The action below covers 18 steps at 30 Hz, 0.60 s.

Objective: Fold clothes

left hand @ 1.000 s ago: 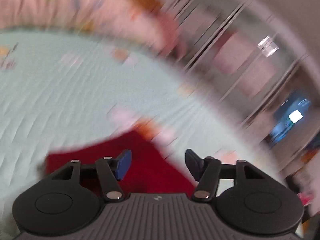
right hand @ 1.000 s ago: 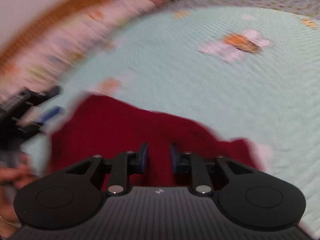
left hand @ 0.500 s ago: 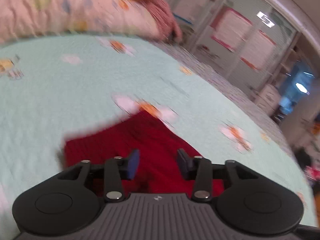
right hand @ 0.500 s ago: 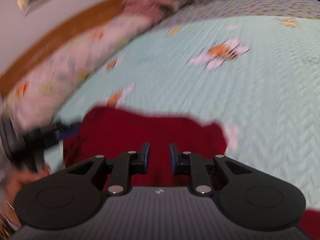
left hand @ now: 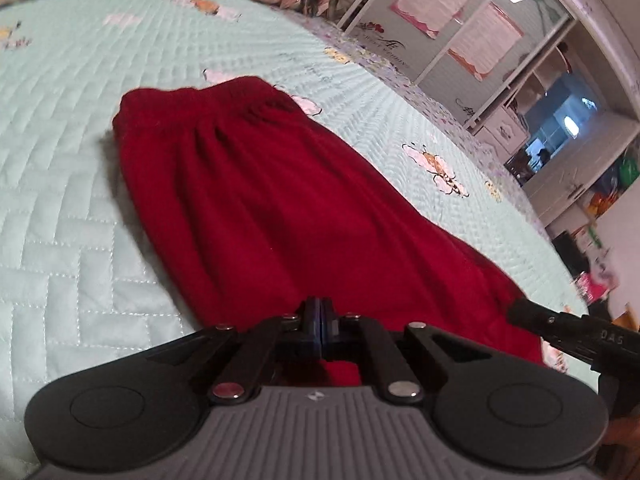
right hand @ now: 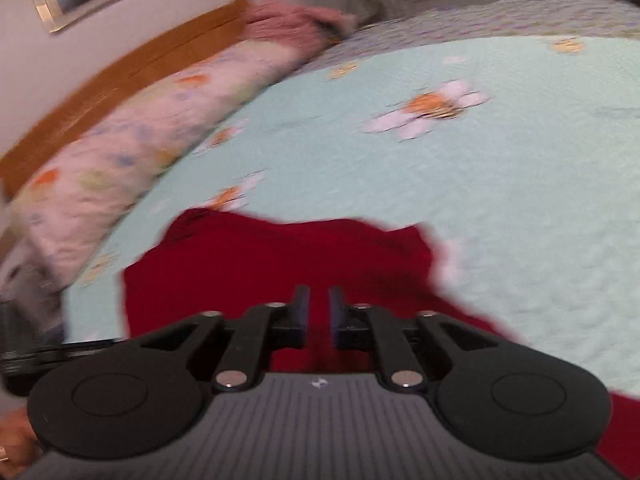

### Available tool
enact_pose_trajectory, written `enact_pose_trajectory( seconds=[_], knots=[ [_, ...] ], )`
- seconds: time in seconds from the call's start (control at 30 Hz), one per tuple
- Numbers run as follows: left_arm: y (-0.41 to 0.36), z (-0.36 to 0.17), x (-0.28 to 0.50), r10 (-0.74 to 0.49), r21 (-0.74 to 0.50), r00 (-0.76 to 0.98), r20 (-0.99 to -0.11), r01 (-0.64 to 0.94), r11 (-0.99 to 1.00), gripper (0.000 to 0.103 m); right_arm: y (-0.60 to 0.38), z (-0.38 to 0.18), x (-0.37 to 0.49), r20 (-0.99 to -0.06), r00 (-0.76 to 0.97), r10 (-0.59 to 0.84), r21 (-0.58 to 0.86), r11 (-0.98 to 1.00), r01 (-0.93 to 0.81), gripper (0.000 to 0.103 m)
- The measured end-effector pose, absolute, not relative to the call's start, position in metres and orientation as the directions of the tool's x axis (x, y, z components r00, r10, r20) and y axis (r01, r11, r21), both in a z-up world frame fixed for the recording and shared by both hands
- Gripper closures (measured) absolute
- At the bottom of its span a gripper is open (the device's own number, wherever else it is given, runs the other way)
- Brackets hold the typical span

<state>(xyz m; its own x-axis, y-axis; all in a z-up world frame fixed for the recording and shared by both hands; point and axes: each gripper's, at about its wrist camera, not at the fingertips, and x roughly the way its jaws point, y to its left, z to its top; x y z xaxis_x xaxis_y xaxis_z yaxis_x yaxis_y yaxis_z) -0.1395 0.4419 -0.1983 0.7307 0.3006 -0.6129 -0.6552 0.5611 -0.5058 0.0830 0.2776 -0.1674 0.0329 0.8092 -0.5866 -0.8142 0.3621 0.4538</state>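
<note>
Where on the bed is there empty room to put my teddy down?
The mint quilt is bare left of the red garment, up to the floral bolster. More bare quilt lies right of it in the right wrist view. It is crowded near the garment's close end, where both grippers work.

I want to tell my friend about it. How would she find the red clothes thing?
Look at the big bed with the pale green quilt printed with flowers. The dark red garment lies flat on it, gathered waistband at the far end. It is the only solid red thing there.
</note>
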Motion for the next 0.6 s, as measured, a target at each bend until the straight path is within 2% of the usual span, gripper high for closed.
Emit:
enact_pose_trajectory(
  seconds=[0.03, 0.07, 0.1, 0.23, 0.27, 0.33, 0.4, 0.47, 0.5, 0.53, 0.57, 0.6],
  knots=[
    [0.441, -0.197, -0.139, 0.298, -0.512, 0.731, -0.613, -0.655, 0.556, 0.100, 0.285, -0.175, 0.083, -0.622, 0.002, 0.783, 0.439, 0.351, -0.827, 0.074],
    [0.442, -0.197, -0.140, 0.293, -0.520, 0.733, -0.614, -0.655, 0.548, 0.100, 0.291, -0.185, 0.086, -0.664, 0.021, 0.747, 0.393, 0.373, -0.840, 0.083],
    [0.443, -0.196, -0.141, 0.288, -0.523, 0.733, -0.616, -0.654, 0.547, 0.100, 0.290, -0.191, 0.094, -0.675, 0.069, 0.735, 0.363, 0.412, -0.836, 0.103],
    [0.438, -0.192, -0.142, 0.287, -0.504, 0.723, -0.629, -0.660, 0.557, 0.100, 0.261, -0.185, 0.114, -0.633, 0.233, 0.738, 0.410, 0.575, -0.708, 0.103],
    [0.437, -0.192, -0.141, 0.288, -0.499, 0.719, -0.633, -0.663, 0.558, 0.100, 0.259, -0.177, 0.104, -0.633, 0.249, 0.732, 0.378, 0.574, -0.726, 0.095],
    [0.434, -0.191, -0.140, 0.292, -0.489, 0.711, -0.640, -0.670, 0.559, 0.100, 0.253, -0.166, 0.079, -0.620, 0.190, 0.761, 0.386, 0.507, -0.770, 0.091],
    [0.432, -0.190, -0.138, 0.297, -0.477, 0.701, -0.649, -0.678, 0.559, 0.100, 0.243, -0.159, 0.057, -0.603, 0.083, 0.793, 0.438, 0.416, -0.797, 0.073],
    [0.431, -0.189, -0.135, 0.302, -0.465, 0.693, -0.655, -0.685, 0.561, 0.100, 0.238, -0.168, 0.042, -0.640, -0.006, 0.768, 0.446, 0.365, -0.817, 0.069],
    [0.432, -0.188, -0.134, 0.304, -0.458, 0.689, -0.658, -0.687, 0.564, 0.100, 0.237, -0.178, 0.041, -0.676, -0.016, 0.737, 0.421, 0.368, -0.829, 0.078],
    [0.432, -0.188, -0.132, 0.308, -0.450, 0.684, -0.661, -0.690, 0.567, 0.100, 0.228, -0.188, 0.053, -0.671, -0.010, 0.741, 0.445, 0.392, -0.805, 0.097],
    [0.431, -0.187, -0.129, 0.313, -0.439, 0.678, -0.665, -0.693, 0.571, 0.100, 0.218, -0.197, 0.068, -0.657, -0.001, 0.754, 0.479, 0.417, -0.772, 0.103],
    [0.430, -0.186, -0.127, 0.318, -0.426, 0.672, -0.669, -0.697, 0.577, 0.100, 0.203, -0.201, 0.085, -0.626, 0.019, 0.780, 0.556, 0.463, -0.690, 0.103]
  ],
)
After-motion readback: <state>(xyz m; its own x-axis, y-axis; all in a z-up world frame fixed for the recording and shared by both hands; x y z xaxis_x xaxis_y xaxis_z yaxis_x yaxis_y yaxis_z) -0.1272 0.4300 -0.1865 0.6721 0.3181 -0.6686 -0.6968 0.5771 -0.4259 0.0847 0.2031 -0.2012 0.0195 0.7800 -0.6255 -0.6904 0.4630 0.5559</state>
